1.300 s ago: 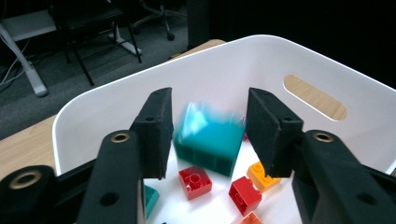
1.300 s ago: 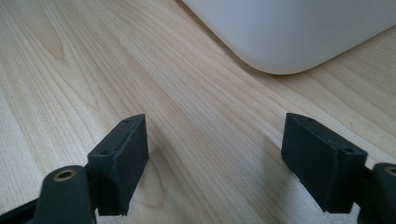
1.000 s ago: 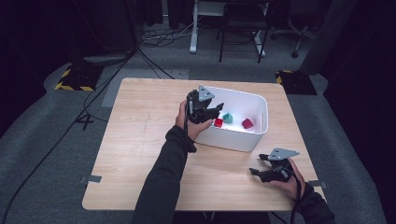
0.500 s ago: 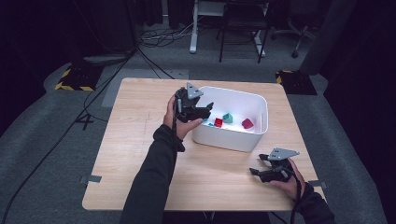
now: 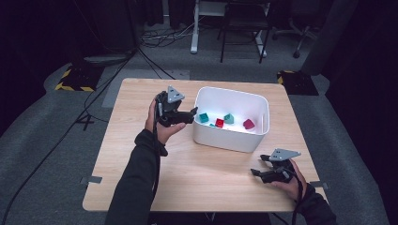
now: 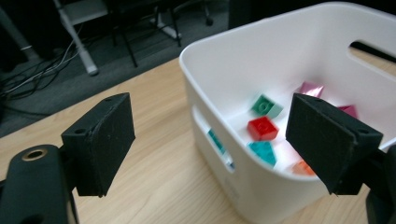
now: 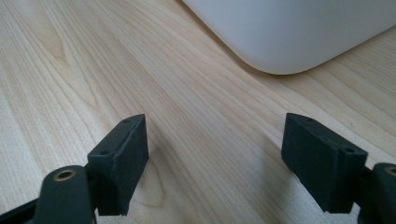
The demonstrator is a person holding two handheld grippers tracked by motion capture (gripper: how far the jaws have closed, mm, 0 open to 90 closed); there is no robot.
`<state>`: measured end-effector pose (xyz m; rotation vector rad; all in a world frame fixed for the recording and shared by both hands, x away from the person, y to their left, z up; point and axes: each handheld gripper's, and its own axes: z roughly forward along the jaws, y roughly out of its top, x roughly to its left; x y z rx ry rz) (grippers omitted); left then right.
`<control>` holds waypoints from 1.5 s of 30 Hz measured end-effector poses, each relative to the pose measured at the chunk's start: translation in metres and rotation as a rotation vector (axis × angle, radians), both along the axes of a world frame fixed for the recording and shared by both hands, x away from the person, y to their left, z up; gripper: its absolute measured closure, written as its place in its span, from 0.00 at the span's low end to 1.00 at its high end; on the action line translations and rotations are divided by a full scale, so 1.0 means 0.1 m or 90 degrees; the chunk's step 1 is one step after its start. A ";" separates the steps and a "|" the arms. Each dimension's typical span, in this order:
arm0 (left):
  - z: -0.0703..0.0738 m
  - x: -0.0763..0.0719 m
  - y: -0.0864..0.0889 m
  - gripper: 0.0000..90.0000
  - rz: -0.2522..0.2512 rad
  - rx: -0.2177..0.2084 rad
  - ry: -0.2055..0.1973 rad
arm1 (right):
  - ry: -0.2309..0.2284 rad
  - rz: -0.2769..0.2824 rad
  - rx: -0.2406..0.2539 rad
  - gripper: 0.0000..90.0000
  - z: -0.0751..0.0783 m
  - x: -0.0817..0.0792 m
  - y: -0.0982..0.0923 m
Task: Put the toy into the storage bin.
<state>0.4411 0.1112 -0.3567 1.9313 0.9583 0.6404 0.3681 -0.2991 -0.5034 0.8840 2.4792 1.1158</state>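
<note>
Since the earlier frames the left claw (image 5: 187, 116) has drawn back from over the white bin (image 5: 231, 140) toward the left of the high view, and its jaws have just been opening; nothing is between them now. It hangs released just beside the bin's left wall, slightly left of the frame centre, with the hand (image 5: 159, 123) under it and the forearm running down to the lower left. The jaws point to the right, toward the bin.

The bricks lie on the bin floor, right of this claw: a red brick (image 6: 263, 128), a teal brick (image 6: 267, 106) behind it, another teal one in front, and a pink brick (image 6: 310, 88) farther back. No loose brick shows on the table (image 5: 141, 154).

The right claw (image 5: 256, 172) rests low on the table in the lower right of the high view, jaws spread and empty, pointing left. In its own view the bin's rounded corner (image 7: 289, 37) is at the upper right. The left hand is the nearer one to the bin.
</note>
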 end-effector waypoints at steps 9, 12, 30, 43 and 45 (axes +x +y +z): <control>-0.18 -0.17 0.20 0.18 0.014 0.054 0.017 | 0.000 0.000 0.000 0.26 0.00 0.00 0.00; -0.23 -0.23 0.25 0.18 0.014 0.070 0.032 | 0.000 0.000 0.000 0.26 0.00 0.00 0.00; -0.75 -0.63 0.45 0.18 0.001 0.144 0.092 | 0.001 0.001 0.001 0.26 0.00 0.00 0.00; -1.13 -0.99 0.47 0.20 -0.038 0.130 0.140 | 0.002 0.002 0.001 0.26 0.00 0.01 0.00; -1.19 -1.05 0.46 0.19 -0.051 0.124 0.150 | 0.002 0.002 0.002 0.26 0.00 0.01 0.00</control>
